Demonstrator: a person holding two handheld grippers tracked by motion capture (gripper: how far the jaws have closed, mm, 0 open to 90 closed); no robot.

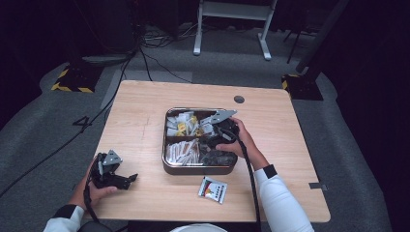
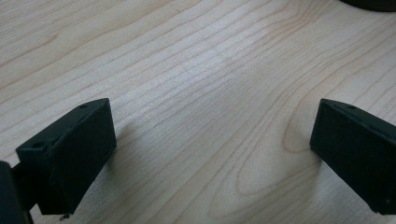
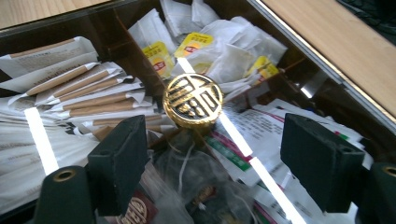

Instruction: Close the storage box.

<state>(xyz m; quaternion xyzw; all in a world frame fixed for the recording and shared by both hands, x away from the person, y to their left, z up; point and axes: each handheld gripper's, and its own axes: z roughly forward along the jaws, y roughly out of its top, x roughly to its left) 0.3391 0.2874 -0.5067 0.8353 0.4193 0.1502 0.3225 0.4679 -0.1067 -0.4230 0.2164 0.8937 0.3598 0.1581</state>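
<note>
From the high view the right gripper (image 1: 223,126) sat over the tray's far right part, so the hand (image 1: 240,141) and gripper body hid much of the right-side compartments. The sachets in there were too small to read from above. In the right gripper view the print on the packets was partly legible at best, and a clear lid or glare streak crossed the contents w/ bright reflections. The left gripper view cut off a dark object at the top right edge; couldn't tell what it was.

The tray (image 1: 167,164), a square metal box w/ dividers, sat mid-table (image 1: 145,111). Its far compartments held white tea-bag sachets w/ yellow tags (image 3: 196,44); the near left one held paper-wrapped brown sticks (image 3: 79,88). A round gold knob (image 3: 192,100) stood at the centre where the dividers met. Dark sachets (image 3: 205,186) lay in the compartment below the right gripper (image 3: 210,161).

That gripper's jaws stood wide apart, w/ nothing pinched; the knob lay just beyond them, between the two. One loose sachet (image 1: 212,188) lay on the table just in front of the tray.

The left gripper (image 2: 210,154) rested low over bare wood near the table's front left corner, jaws wide apart, holding nothing.
</note>
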